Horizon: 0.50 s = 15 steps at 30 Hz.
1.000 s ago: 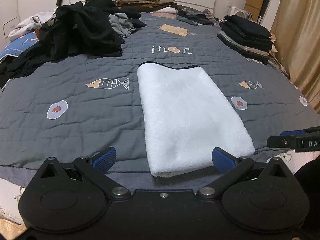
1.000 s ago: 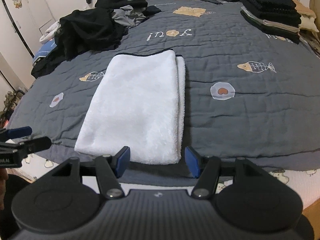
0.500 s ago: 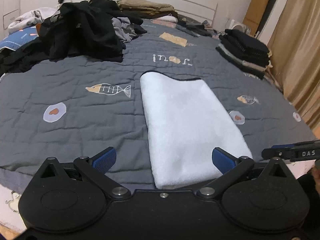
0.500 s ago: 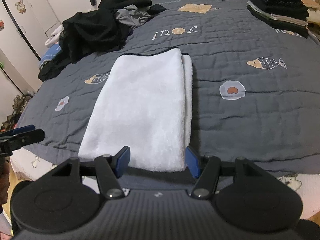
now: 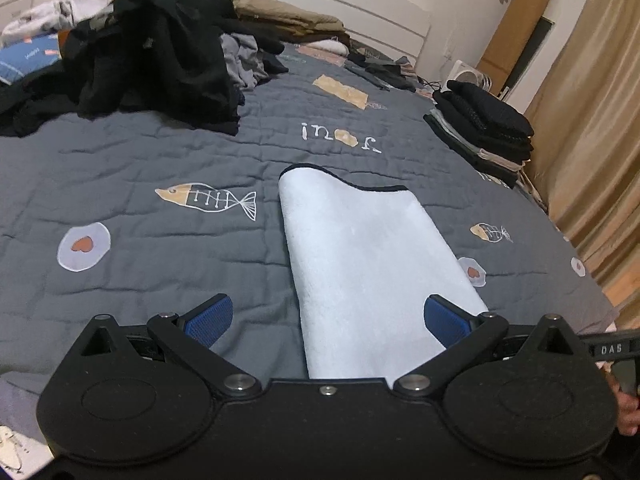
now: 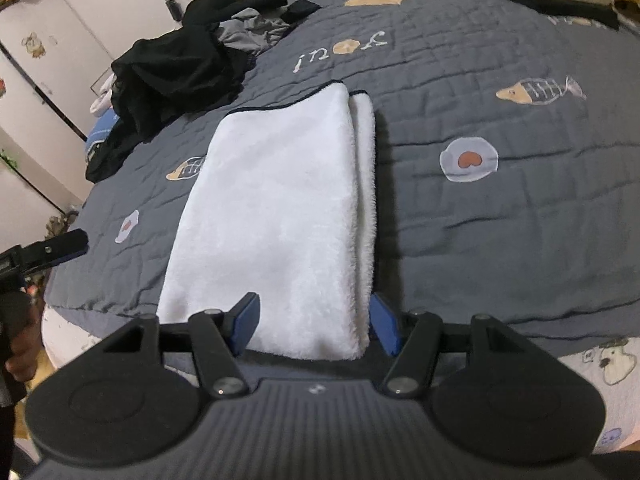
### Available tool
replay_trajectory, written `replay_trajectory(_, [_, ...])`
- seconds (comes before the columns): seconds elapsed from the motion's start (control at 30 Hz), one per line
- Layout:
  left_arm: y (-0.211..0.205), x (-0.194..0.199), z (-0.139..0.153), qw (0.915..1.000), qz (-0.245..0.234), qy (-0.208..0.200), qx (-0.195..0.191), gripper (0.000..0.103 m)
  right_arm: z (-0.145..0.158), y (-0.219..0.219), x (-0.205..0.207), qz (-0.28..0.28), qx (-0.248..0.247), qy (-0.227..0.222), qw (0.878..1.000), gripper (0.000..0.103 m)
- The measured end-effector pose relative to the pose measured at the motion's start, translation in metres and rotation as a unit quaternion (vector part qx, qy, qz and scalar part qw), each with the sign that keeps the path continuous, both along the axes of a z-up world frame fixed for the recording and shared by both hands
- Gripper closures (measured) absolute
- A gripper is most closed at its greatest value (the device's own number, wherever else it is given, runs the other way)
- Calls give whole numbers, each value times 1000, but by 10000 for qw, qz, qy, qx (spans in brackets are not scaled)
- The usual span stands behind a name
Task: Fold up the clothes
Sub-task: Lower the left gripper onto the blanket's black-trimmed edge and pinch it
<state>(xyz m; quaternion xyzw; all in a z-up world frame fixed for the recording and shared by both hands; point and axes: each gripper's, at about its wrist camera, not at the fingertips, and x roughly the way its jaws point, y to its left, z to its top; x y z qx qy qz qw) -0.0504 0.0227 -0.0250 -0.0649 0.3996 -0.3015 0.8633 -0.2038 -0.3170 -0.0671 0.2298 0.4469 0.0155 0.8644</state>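
One towel point(image 5: 372, 264), lengthwise toward headboard point(image 5: 360, 24)

Both wrist cameras look down and forward from the bed's near edge, close over the towel point(image 5: 372, 264) point(image 6: 276, 216), sharing it and the quilt point(image 5: 140, 248) point(image 6: 500, 232).

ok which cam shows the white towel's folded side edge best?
Right wrist: the white towel shows its doubled layers along the right edge, near end included. Left wrist shows only the flat top, with the near end hidden behind the gripper body.
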Motion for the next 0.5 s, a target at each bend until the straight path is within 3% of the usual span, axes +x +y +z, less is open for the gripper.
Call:
replay_trajectory(0.3, [-7, 41, -24, 9968, -114, 374, -699, 0, -7, -14, 9, -100, 155, 30, 9998, 43])
replay_trajectory(0.5, [-15, 72, -44, 9949, -141, 602, -800, 0, -14, -23, 15, -142, 211, 103, 9996, 43])
